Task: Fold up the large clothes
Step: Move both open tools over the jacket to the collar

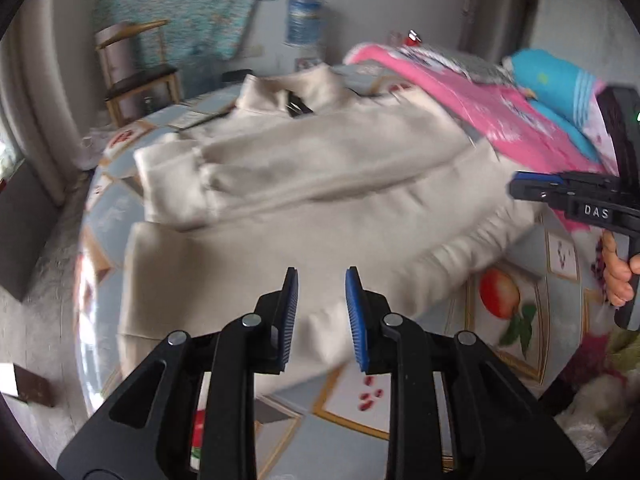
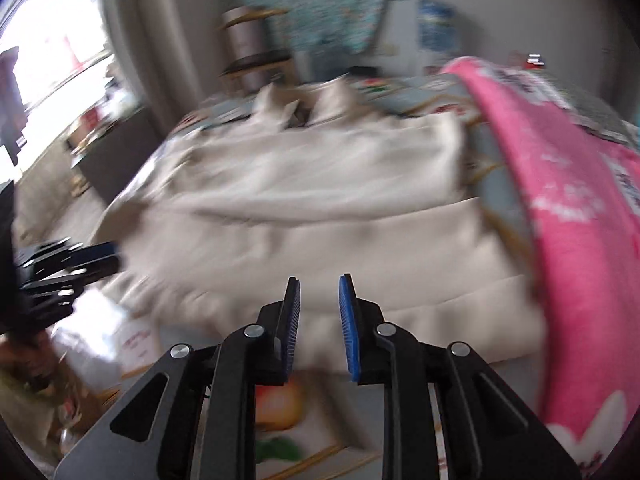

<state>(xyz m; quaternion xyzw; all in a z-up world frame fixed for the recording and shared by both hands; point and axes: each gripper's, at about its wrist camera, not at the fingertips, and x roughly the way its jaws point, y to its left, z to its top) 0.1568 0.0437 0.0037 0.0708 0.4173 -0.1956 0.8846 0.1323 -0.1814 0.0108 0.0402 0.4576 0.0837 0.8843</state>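
Observation:
A large cream garment (image 1: 304,192) lies spread on the round table, collar at the far side and one sleeve folded across its body. My left gripper (image 1: 322,280) hovers over the near hem, jaws a little apart with nothing between them. The right gripper (image 1: 516,188) reaches in from the right edge, above the garment's right side, with a hand (image 1: 620,276) on its handle. In the right wrist view the garment (image 2: 320,216) is blurred. My right gripper (image 2: 320,284) hangs above its near edge, slightly open and empty. The left gripper (image 2: 96,258) shows at the left.
The table (image 1: 516,308) has a fruit-patterned cloth under glass. A pink blanket (image 1: 472,100) and a blue cushion (image 1: 556,76) pile up on its far right. A wooden chair (image 1: 136,76) and a water bottle (image 1: 304,20) stand behind. Clutter (image 2: 92,344) sits at the near left.

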